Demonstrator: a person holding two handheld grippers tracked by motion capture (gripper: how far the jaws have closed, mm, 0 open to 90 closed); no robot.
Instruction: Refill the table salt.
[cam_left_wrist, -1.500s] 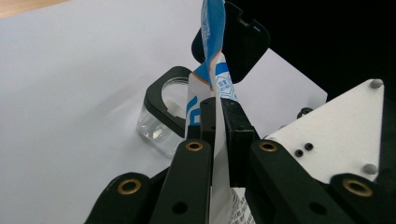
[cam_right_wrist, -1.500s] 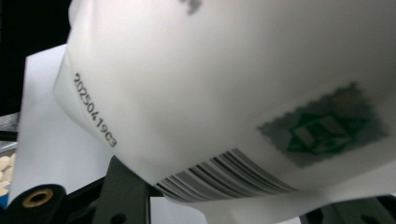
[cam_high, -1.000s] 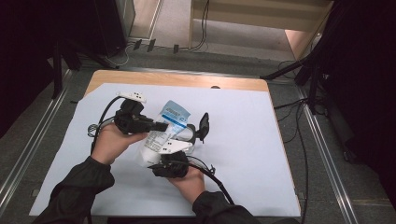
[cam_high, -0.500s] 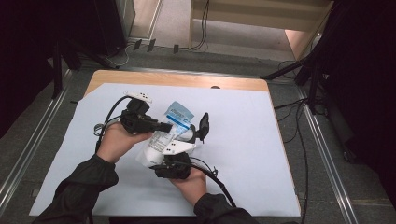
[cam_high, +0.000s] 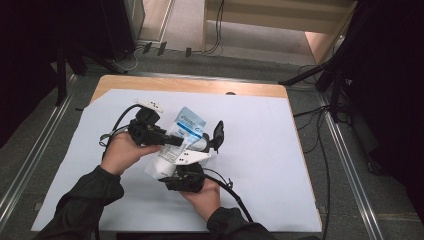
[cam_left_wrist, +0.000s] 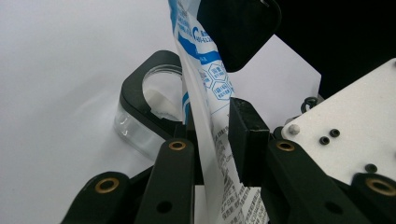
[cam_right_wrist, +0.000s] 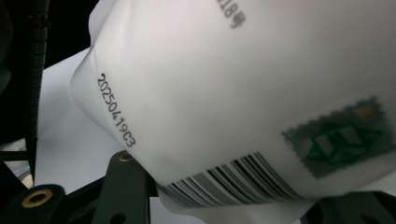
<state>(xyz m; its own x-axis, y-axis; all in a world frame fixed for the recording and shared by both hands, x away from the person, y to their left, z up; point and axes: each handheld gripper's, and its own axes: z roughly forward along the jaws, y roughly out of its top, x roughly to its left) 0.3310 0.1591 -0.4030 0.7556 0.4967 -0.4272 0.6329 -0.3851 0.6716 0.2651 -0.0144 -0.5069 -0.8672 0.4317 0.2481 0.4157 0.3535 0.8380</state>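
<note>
Little has shifted since a second ago: both hands sit where they were, but the left gripper (cam_high: 172, 141) has just been opening its jaws, and the flat end of the tube (cam_high: 176, 142) stands between them, no longer pinched. Above the white sheet (cam_high: 260, 165), the right gripper (cam_high: 190, 159) grasps the tube's fat body, probably steadying it so the other can let go. A clear cap (cam_left_wrist: 140, 119) lies below.

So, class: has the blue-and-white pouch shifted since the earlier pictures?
No. The pouch still sits just as far below the table's wooden edge.
</note>
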